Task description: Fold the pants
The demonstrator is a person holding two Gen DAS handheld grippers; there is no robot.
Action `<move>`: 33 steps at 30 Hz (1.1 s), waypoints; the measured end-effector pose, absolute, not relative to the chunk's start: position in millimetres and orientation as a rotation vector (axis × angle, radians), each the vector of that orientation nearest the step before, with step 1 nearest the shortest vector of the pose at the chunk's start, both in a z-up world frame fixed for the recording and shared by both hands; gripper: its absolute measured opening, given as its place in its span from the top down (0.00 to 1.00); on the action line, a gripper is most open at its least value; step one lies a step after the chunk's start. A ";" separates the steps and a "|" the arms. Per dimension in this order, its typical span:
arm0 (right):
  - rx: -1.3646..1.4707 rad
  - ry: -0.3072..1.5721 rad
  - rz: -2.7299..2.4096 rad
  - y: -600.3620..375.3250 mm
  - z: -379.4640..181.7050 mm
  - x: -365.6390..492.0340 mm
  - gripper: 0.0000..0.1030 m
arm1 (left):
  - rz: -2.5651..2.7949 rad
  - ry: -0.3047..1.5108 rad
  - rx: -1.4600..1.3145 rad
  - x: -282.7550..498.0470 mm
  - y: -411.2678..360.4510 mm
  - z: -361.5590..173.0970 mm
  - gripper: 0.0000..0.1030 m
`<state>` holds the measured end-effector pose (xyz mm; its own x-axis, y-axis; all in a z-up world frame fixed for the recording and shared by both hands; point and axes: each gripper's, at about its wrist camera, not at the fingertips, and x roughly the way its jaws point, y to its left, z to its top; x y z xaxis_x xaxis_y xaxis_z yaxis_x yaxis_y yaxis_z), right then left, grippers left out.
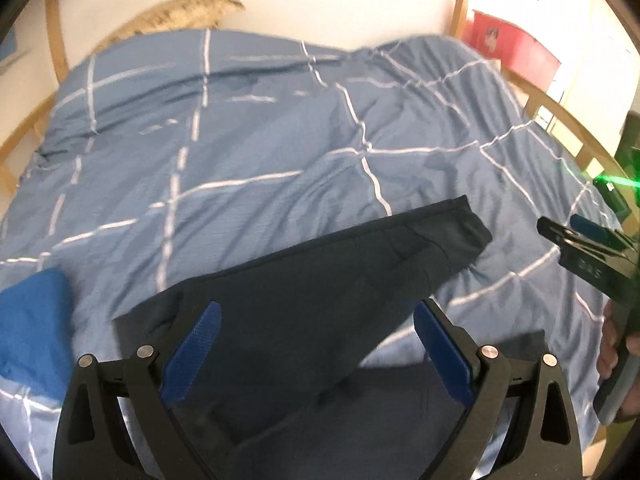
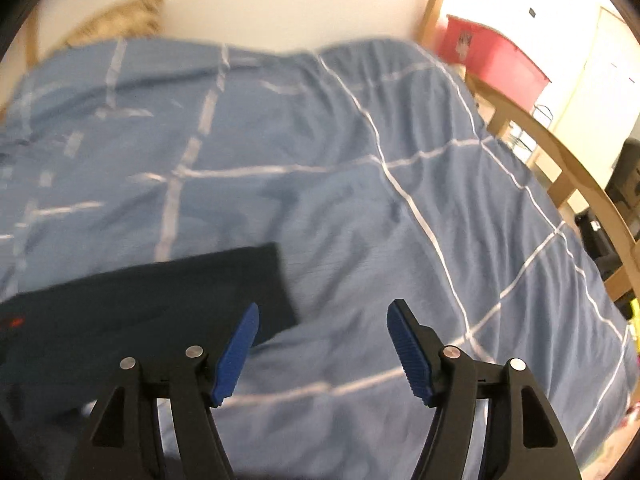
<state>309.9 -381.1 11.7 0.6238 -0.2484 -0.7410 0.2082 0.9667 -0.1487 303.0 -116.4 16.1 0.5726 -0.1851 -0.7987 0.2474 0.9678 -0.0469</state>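
Dark navy pants [image 1: 312,292] lie folded lengthwise on a blue checked duvet [image 1: 240,140], one end pointing up and right. My left gripper [image 1: 316,316] is open, its blue pads spread above the pants' middle, holding nothing. The right gripper [image 1: 576,236] shows at the right edge of the left wrist view, held by a hand. In the right wrist view the right gripper [image 2: 322,320] is open and empty over bare duvet [image 2: 360,200], just right of the pants' end [image 2: 160,300].
A bright blue folded cloth [image 1: 32,320] lies on the duvet at the left. A tan furry cushion [image 1: 188,12] sits by the white wall. A wooden bed rail [image 2: 560,168] runs along the right, with a red box [image 2: 492,60] beyond.
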 end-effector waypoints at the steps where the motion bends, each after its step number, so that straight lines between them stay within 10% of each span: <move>1: -0.034 0.841 -0.241 -376.2 15.7 299.6 0.35 | -0.249 0.911 0.080 293.3 -110.9 21.0 0.04; 20: 0.259 0.671 -0.026 -254.6 -8.7 108.5 0.32 | -0.117 0.786 0.069 94.0 28.1 0.1 0.04; 33: 0.333 0.679 -0.007 -224.4 -60.4 83.0 0.32 | -0.044 0.814 -0.150 91.9 70.0 -53.7 0.10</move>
<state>83.0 -224.4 -60.4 0.7802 0.1017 -0.6173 0.1137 0.9472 0.2998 91.9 70.0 -53.7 0.6861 -0.0965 -0.7210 -0.0187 0.9885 -0.1501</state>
